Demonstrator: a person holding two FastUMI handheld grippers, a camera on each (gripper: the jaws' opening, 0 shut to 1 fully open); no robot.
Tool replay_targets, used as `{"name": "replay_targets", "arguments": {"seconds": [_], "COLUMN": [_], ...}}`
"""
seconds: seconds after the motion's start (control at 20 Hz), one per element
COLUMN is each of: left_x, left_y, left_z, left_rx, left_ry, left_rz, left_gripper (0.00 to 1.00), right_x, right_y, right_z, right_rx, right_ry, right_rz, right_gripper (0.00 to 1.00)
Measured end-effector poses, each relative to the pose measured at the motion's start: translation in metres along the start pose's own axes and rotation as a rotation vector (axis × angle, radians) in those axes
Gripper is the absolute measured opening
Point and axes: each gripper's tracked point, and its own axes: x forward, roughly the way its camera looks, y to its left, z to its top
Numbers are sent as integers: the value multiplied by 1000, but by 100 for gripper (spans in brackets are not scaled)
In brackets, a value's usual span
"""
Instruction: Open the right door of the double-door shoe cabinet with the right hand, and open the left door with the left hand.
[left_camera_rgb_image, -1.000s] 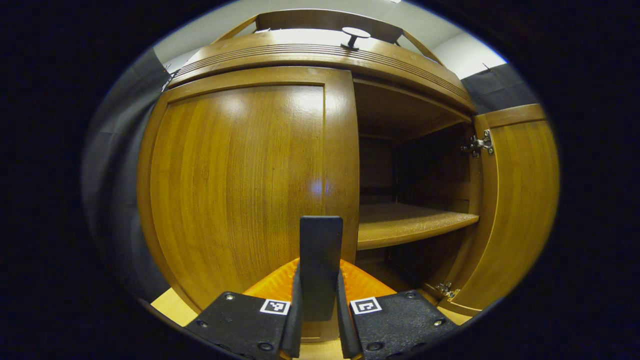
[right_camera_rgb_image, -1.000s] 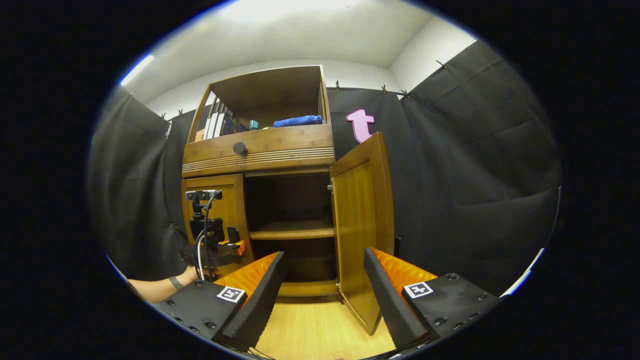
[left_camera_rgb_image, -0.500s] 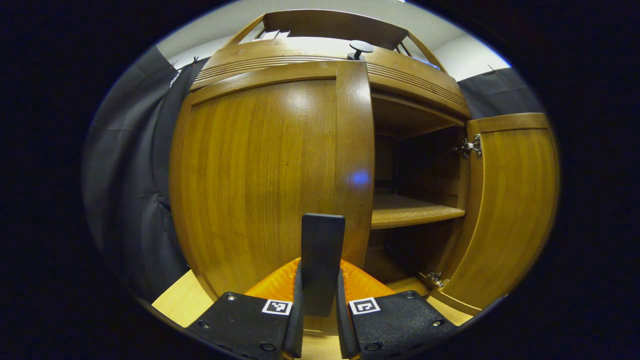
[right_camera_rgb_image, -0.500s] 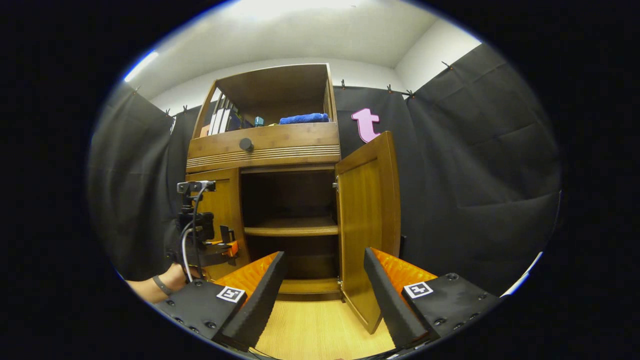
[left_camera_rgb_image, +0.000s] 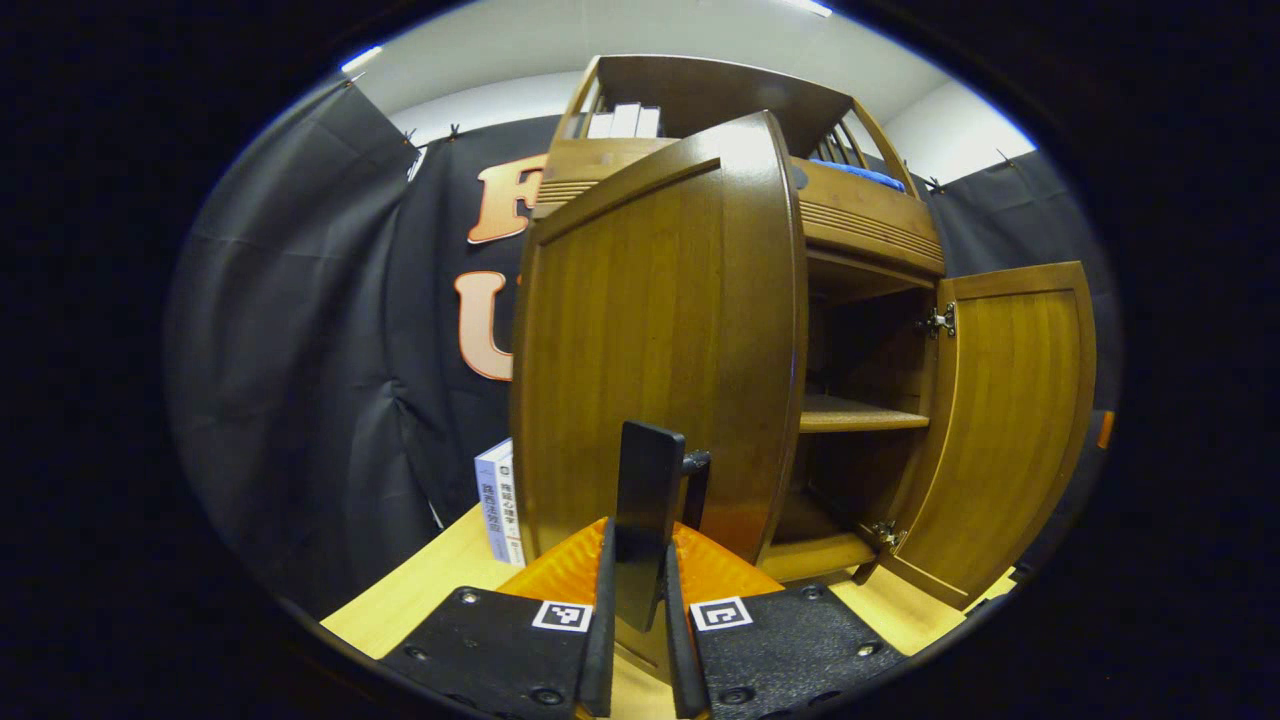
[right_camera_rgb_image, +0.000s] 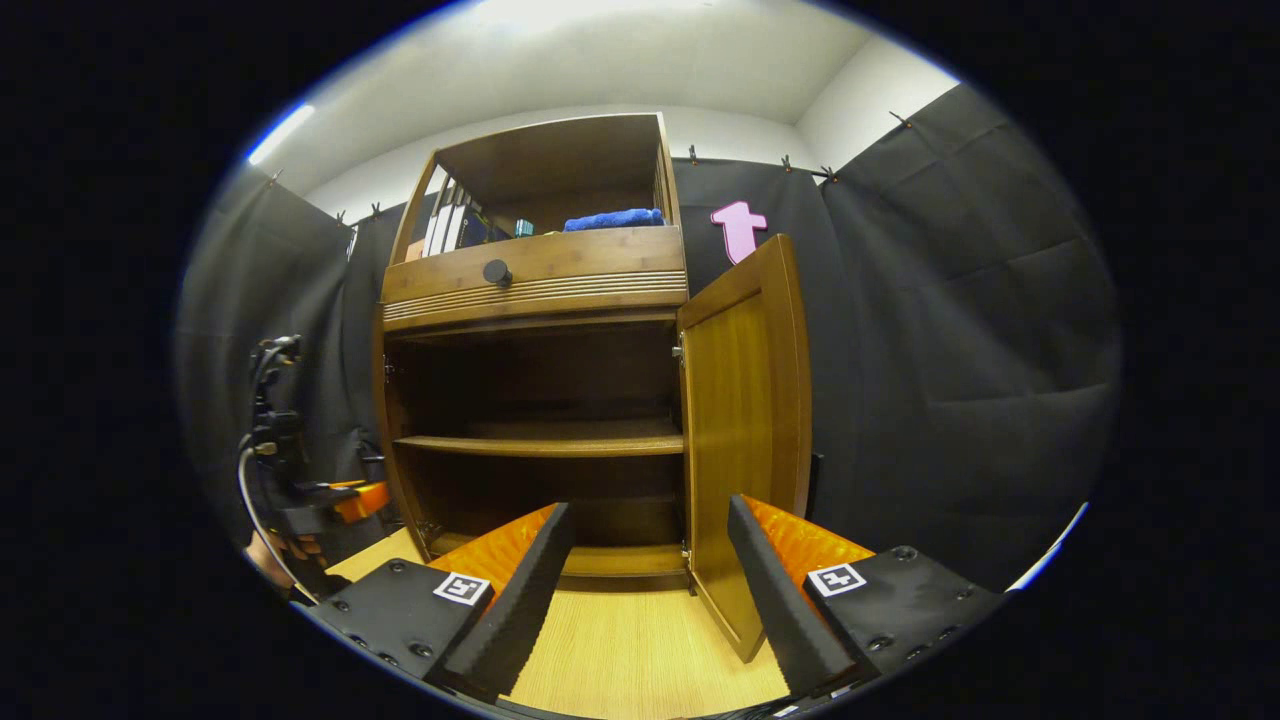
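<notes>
Left tongs (left_camera_rgb_image: 648, 470) clamp the left door (left_camera_rgb_image: 650, 340); right tongs (right_camera_rgb_image: 650, 540) wide above wooden floor (right_camera_rgb_image: 620, 660).

**Gripper hardware, both hands**

The left gripper (left_camera_rgb_image: 640, 560) and right gripper (right_camera_rgb_image: 650, 560) each carry textured black plates studded with screws, one small square black-and-white marker per side, and ribbed orange wedges behind the fingers. Farther off, the left gripper (right_camera_rgb_image: 300, 495) trails looping cables, a hand (right_camera_rgb_image: 275, 555) beneath it.

black cloth walls (right_camera_rgb_image: 950, 330) (pale wood floor (right_camera_rgb_image: 620, 660))
</notes>
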Motion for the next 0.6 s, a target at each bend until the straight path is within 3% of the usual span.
{"name": "replay_targets", "arguments": {"seconds": [0.25, 0.3, 0.45, 0.5, 0.6], "left_x": [-25, -27, -31, -31, -32], "left_y": [64, 74, 109, 126, 133], "left_z": [5, 6, 7, 7, 9], "left_rx": [27, 26, -11, -20, -36], "left_ry": [-45, -65, -87, -86, -91], "left_rz": [35, 22, -1, 22, -25], "left_gripper": [16, 10, 11, 5, 4], "right_x": [12, 16, 21, 21, 21], "right_y": [6, 8, 15, 17, 18], "right_z": [0, 1, 3, 3, 2], "right_rx": [-9, -6, -5, -10, -18], "right_ry": [-10, -13, -8, -9, -9], "right_rz": [32, 34, 49, 53, 54], "right_gripper": [100, 100, 100, 100, 100]}}
